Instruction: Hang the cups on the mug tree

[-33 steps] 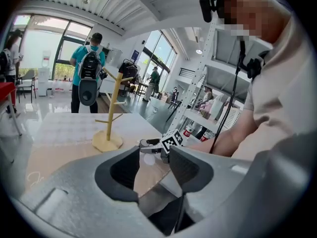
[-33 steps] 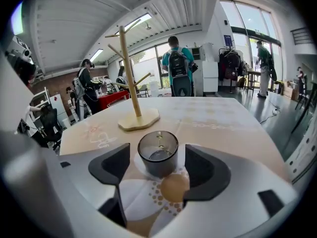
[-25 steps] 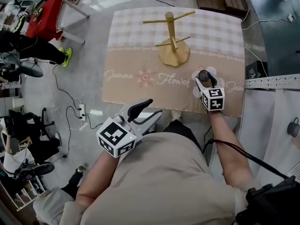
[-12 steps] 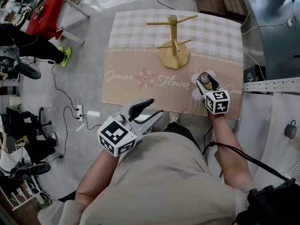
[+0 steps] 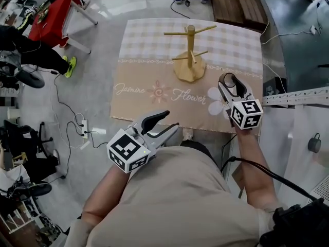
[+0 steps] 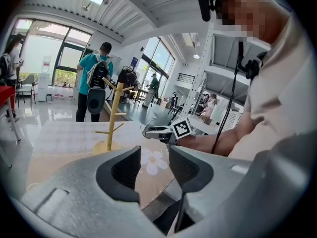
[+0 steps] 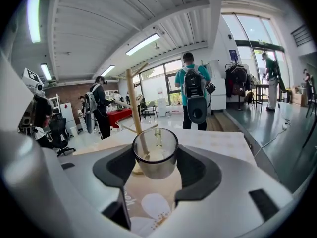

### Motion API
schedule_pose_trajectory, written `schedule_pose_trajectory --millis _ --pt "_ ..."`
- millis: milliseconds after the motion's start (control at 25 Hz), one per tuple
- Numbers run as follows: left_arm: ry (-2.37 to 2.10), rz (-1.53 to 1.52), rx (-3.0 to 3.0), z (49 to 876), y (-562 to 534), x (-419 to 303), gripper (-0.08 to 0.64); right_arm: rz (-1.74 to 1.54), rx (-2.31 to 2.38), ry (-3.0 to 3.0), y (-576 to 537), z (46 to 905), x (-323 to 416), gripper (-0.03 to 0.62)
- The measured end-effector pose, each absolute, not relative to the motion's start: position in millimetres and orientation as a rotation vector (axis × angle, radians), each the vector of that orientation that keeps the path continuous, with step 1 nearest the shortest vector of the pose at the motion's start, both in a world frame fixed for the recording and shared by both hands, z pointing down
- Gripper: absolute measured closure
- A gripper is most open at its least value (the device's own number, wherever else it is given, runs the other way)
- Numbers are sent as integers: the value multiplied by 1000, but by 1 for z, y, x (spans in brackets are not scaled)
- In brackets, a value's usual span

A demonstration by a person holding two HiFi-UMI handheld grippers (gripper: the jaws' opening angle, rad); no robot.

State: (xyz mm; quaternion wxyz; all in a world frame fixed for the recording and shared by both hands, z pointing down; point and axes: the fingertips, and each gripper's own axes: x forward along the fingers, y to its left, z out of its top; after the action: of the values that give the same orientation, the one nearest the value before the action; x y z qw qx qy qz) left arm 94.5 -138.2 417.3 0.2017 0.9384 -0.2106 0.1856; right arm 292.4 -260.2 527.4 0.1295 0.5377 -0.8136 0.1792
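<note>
A clear glass cup [image 7: 155, 158] sits between the pads of my right gripper [image 7: 156, 166], which is shut on it and holds it above the tablecloth. In the head view this cup [image 5: 232, 86] and the right gripper [image 5: 231, 82] hover near the table's right edge, right of the printed white flower. The wooden mug tree [image 5: 190, 53] stands at the table's middle back, its pegs bare; it shows behind the cup as the mug tree [image 7: 132, 103]. My left gripper [image 5: 168, 120] is open and empty, off the table's near edge by my body. The left gripper [image 6: 152, 165] faces the mug tree [image 6: 115, 115].
The table [image 5: 139, 91] carries a beige cloth with a checked far half. A person with a backpack [image 7: 193, 95] stands beyond the far edge. A red stand [image 5: 51, 19] and floor cables [image 5: 72, 112] lie to the left, a wooden bench [image 5: 231, 1] at the back.
My right gripper has lifted the cup off the printed flower and carried it a little to the right. The left gripper stays where it was.
</note>
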Motion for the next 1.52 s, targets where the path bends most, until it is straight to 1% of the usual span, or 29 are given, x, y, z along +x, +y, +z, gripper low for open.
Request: schedule_pose_trajectory --millis 360,880,1240,1520 --pt "-590 487 2641 408 -143 90 387 389 1588 -2427 -284 461 290 324" --pt "-632 446 2635 404 -144 76 387 171 1656 -2479 -320 385 283 324" --pt "-675 422 2615 403 -140 62 387 14 1659 -2469 -342 353 273 324" --pt "-699 405 2605 401 -137 54 387 -55 1632 -2439 -349 351 261 324"
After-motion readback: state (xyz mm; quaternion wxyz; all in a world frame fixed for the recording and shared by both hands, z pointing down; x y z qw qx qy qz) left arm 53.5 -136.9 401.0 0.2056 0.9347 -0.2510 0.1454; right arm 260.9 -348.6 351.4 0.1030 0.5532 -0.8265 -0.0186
